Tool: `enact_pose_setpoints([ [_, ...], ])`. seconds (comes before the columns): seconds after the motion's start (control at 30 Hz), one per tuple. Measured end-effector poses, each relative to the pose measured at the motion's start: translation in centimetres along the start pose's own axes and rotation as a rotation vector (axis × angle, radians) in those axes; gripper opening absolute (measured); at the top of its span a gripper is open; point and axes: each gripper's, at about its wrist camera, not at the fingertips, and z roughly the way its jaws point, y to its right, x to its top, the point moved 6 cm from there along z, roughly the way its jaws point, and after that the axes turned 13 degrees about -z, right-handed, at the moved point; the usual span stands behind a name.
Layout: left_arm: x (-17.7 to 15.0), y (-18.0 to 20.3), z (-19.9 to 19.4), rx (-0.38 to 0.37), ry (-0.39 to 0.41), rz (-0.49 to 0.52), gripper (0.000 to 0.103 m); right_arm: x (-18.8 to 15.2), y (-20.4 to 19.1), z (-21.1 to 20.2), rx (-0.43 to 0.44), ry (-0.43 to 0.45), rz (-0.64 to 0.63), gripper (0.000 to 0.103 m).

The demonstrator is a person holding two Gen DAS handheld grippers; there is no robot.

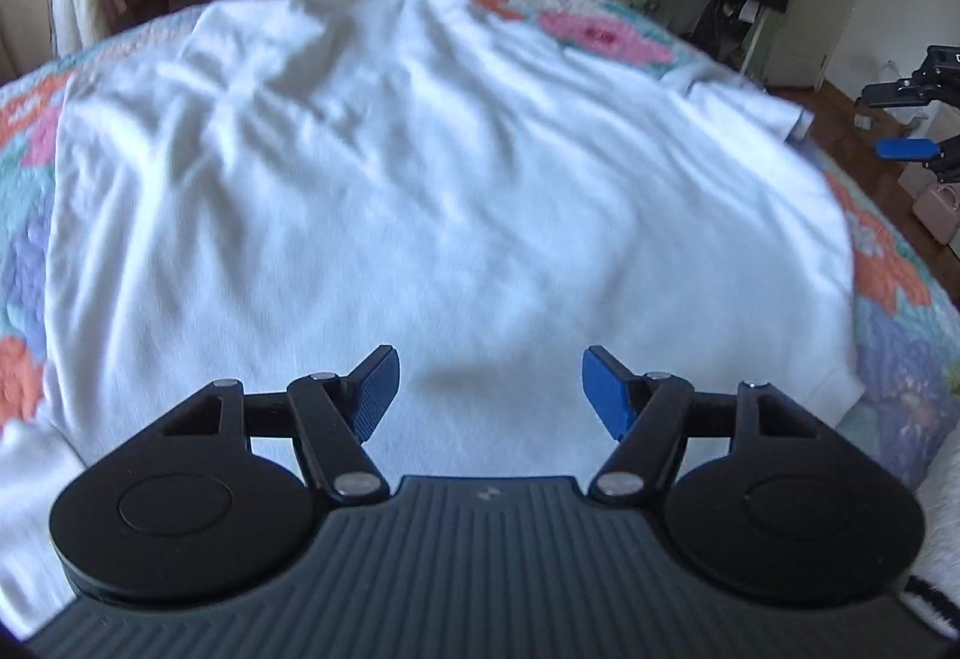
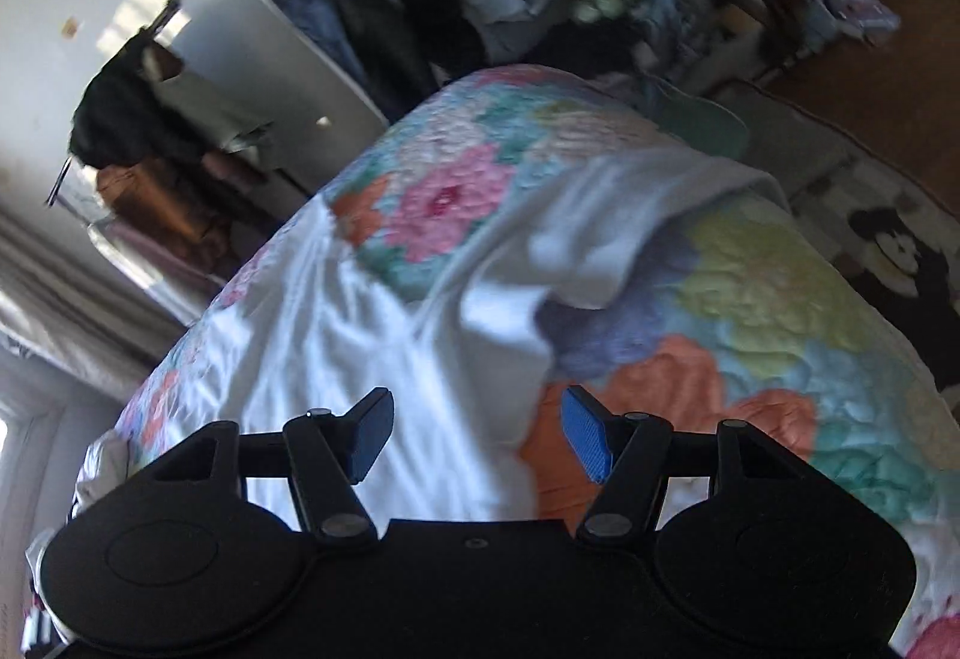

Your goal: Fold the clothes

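In the left wrist view, the left gripper (image 1: 489, 389) fills the lower part of the frame with its jaws spread wide. Its blue pads (image 1: 377, 395) stand well apart, with nothing between them and nothing touching them. Beneath and beyond them a white shirt (image 1: 420, 167) lies spread flat across the middle of the frame, wrinkled, on a floral quilt (image 1: 888, 269) whose pink, orange and purple flowers show along the left, top and right edges. One sleeve (image 1: 744, 101) of the shirt reaches toward the upper right. At the far right edge the right gripper (image 1: 900, 119) appears small, off the side of the bed, one blue pad visible.

In the right wrist view, the frame is tilted and partly blurred. The right gripper (image 2: 477, 434) sits at the bottom, its jaws likewise wide and empty. The left pad (image 2: 369, 434) hangs over the white shirt (image 2: 336, 335), the right pad (image 2: 585, 434) over the quilt's (image 2: 780, 299) orange flower, neither visibly touching the fabric. The shirt's sleeve (image 2: 618, 233) lies folded up across the centre. Hanging clothes (image 2: 372, 11) crowd the upper part of the frame.
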Motion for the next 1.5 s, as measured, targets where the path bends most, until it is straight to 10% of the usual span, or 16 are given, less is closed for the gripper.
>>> enact_pose_setpoints([
  [0.3, -1.2, -2.8, 1.4, 0.077, -0.029, -0.006, 0.069, 3.4, 7.2, 9.6, -0.063, 0.025, 0.162, 0.066],
  [0.37, -1.2, -2.8, 1.4, 0.08, -0.027, -0.006, 0.07, 4.3, 6.7, 10.9, -0.132, 0.034, 0.064, 0.004],
  [0.57, -1.6, -3.1, 1.1, 0.101, -0.027, -0.006, 0.07, 8.6, 6.0, 6.8, -0.382, 0.191, -0.203, 0.002],
  [0.83, -2.1, -3.3, -0.3, 0.093, -0.047, 0.003, 0.069, 8.7, 7.2, 8.8, -0.489, 0.069, -0.377, 0.003],
  [1.03, -3.2, -4.5, -4.2, 0.042, -0.085, -0.056, 0.07, 7.6, 5.5, 4.4, -0.258, 0.034, -0.251, 0.064],
  [1.3, -6.2, -3.3, -8.2, -0.033, -0.114, 0.001, 0.074, -1.1, 1.7, 1.9, 0.307, -0.299, -0.198, 0.064],
  [1.5, -10.4, -0.7, -7.0, -0.186, -0.198, 0.125, 0.088, -6.5, -0.3, 5.2, 0.275, -0.407, -0.323, 0.07],
])
